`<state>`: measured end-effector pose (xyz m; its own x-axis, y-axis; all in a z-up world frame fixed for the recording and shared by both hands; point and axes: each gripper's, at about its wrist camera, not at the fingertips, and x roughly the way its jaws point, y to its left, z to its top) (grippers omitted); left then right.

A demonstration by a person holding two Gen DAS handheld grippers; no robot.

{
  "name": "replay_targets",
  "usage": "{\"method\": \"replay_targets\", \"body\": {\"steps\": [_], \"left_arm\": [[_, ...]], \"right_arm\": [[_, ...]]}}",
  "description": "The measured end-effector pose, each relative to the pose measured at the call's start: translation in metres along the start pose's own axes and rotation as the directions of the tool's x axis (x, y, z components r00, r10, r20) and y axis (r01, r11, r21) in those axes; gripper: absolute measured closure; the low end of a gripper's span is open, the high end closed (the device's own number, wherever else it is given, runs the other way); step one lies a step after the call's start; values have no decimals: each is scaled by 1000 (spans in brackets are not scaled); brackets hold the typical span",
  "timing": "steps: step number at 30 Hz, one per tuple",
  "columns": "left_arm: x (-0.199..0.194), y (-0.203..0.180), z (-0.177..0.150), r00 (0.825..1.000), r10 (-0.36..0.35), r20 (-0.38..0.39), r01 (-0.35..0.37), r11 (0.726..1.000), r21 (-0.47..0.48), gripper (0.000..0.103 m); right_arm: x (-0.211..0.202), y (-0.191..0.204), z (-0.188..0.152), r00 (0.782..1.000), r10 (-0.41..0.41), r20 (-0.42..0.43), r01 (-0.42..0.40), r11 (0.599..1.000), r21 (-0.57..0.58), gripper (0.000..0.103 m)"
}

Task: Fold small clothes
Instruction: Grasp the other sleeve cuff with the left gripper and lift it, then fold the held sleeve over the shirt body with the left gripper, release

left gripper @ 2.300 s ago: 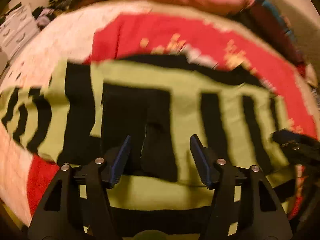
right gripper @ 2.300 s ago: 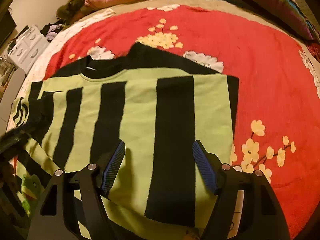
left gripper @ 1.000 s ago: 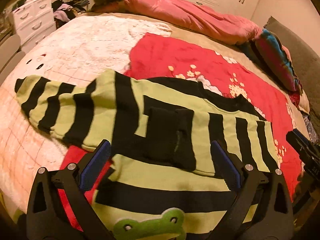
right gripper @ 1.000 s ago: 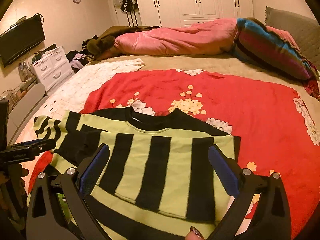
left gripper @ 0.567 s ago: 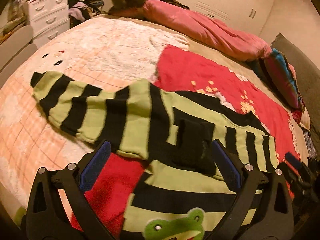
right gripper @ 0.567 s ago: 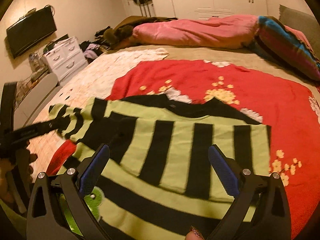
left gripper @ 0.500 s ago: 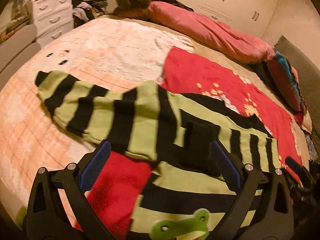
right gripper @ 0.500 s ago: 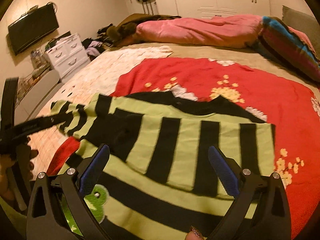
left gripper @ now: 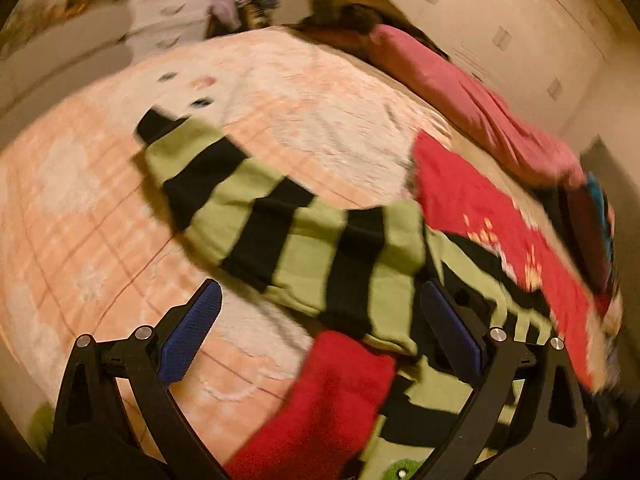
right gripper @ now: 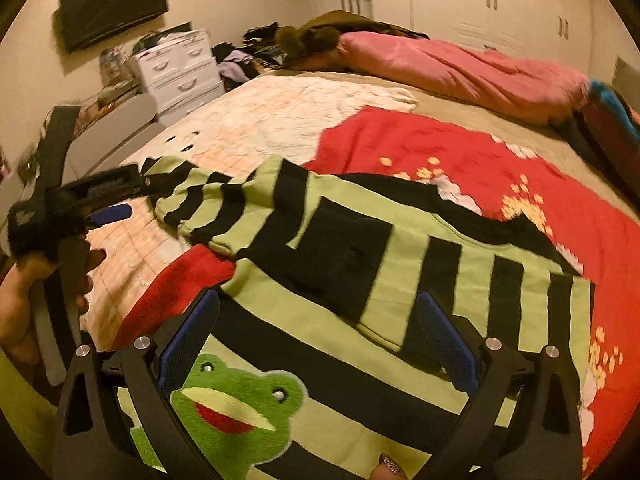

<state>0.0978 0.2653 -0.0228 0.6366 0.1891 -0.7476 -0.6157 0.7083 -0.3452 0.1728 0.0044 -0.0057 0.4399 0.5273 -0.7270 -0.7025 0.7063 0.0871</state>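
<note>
Striped sweater [right gripper: 400, 280] crosswise, sleeve [left gripper: 256, 208] leftward

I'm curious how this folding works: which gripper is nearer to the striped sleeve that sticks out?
Left. The left gripper hovers open just before the striped sleeve; the right gripper hangs open over the sweater's body, farther off.

Dim warm indoor light, motion blur, strong fisheye edge distortion.

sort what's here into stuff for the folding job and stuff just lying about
For the job:
- striped sweater, its unfolded sleeve
- left tongs, open
- right tongs, open

Just lying about:
- red floral blanket
- pink duvet
- white drawer unit
- wall TV
- clothes pile
</note>
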Motion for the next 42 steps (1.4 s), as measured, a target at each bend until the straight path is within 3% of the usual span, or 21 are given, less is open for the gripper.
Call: {"method": "replay_targets", "body": {"steps": [5,12,15,18,21,26,30,31,33,35,37,39,42], "left_arm": [[9,47,5,1000,4,-4,-4,990,-142,10],[25,95,14,999,-37,5,37,954,-298,13],[37,118,22,994,-107,26,109,912,-395,23],[51,134,30,989,-134,55,144,878,-457,32],[68,150,30,983,-170,70,181,823,-538,33],[81,151,40,974,-193,118,226,805,-548,34],[95,148,50,966,-226,128,259,788,-558,73],[98,148,51,961,-243,129,273,781,-561,89],[94,150,49,959,-244,146,283,783,-554,101],[82,146,47,941,-278,192,338,785,-519,101],[59,130,50,923,-308,231,381,818,-432,101],[33,110,55,915,-313,256,389,854,-346,101],[-1,82,58,905,-315,287,388,887,-251,101]], "right_arm": [[6,14,4,1000,-22,3,22,999,-45,4],[15,13,4,999,-37,-14,37,999,-18,4],[19,9,0,998,-55,-30,54,998,-16,4],[21,1,-6,996,-77,-50,77,997,-6,4],[19,-14,-11,993,-103,-64,105,994,18,4],[11,-49,-17,985,-153,-75,159,983,92,4],[5,-78,-20,981,-179,-79,189,969,160,4],[3,-84,-22,980,-184,-81,195,965,173,4],[1,-98,-26,975,-204,-87,218,956,198,4],[1,-113,-31,969,-229,-96,244,945,215,4],[0,-123,-35,964,-244,-103,262,937,232,4],[-1,-138,-40,958,-265,-109,284,925,251,4],[-4,-159,-49,949,-294,-113,315,906,284,4]]}}
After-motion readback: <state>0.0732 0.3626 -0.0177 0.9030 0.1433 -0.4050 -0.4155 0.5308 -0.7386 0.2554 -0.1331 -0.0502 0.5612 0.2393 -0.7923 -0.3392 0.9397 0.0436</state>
